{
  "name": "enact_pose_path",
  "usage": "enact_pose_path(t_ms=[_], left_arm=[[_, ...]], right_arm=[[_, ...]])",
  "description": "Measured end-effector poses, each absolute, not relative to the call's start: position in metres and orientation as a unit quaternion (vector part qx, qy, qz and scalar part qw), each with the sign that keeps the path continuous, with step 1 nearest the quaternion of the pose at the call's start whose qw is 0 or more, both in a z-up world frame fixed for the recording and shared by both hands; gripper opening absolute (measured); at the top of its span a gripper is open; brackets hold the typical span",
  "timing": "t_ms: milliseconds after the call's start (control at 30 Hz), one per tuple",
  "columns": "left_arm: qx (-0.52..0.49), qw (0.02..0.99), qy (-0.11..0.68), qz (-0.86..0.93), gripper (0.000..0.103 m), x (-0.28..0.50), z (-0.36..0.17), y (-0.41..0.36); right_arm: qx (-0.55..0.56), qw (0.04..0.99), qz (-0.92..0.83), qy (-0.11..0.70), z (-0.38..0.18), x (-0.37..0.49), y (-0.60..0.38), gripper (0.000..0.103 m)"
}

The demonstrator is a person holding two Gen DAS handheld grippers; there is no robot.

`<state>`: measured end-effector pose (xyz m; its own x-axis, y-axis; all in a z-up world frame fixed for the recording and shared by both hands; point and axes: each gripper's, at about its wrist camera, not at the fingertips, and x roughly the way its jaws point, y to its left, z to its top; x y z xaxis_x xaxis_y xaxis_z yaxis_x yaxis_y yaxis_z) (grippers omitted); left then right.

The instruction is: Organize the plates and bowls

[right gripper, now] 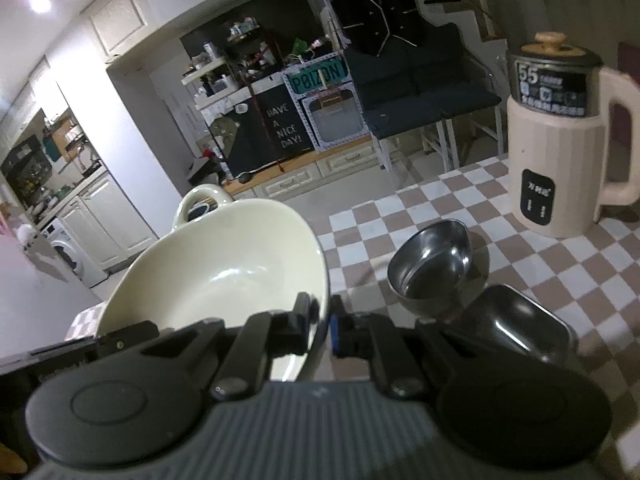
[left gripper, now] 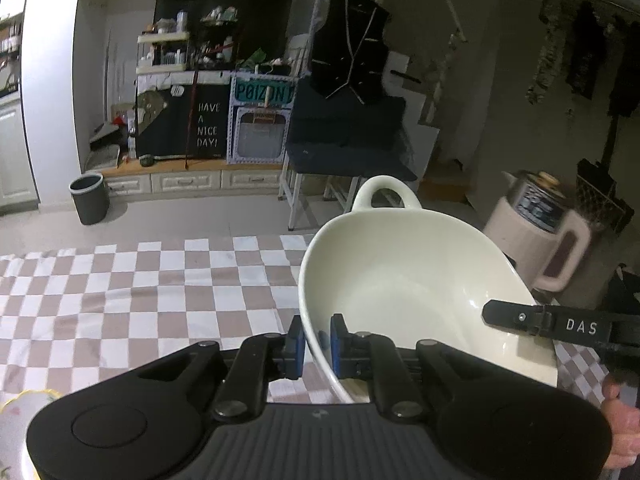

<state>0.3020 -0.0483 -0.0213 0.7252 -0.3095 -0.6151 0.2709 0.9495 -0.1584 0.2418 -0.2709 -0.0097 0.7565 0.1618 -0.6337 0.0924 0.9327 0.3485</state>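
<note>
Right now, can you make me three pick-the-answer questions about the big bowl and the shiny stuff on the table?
1. Where does the steel bowl stand?
A. inside the cream bowl
B. on the checked cloth, right of the cream bowl
C. on the floor

2. How many grippers pinch the cream bowl?
A. none
B. one
C. two

3. What colour is the cloth?
A. brown and white checks
B. plain blue
C. green stripes

Answers: B, it stands beside the steel tray; C, left gripper and right gripper each clamp the rim; A, the checks show.
</note>
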Motion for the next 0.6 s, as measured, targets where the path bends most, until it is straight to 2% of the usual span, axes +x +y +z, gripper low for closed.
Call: enact_pose_path(t_ms=[333, 600], left_arm=[[-0.028, 0.931, 0.318, -0.174, 0.015, 0.219, -0.001, -0.042], [-0.022, 0.918, 0.345, -0.194, 0.017, 0.175, -0.027, -0.052]], right_arm=[[0.219, 0.91, 0.032, 0.352, 0.007, 0.165, -0.278, 0.011], [0.216, 0.904, 0.025, 0.368, 0.001, 0.118, -0.285, 0.011]])
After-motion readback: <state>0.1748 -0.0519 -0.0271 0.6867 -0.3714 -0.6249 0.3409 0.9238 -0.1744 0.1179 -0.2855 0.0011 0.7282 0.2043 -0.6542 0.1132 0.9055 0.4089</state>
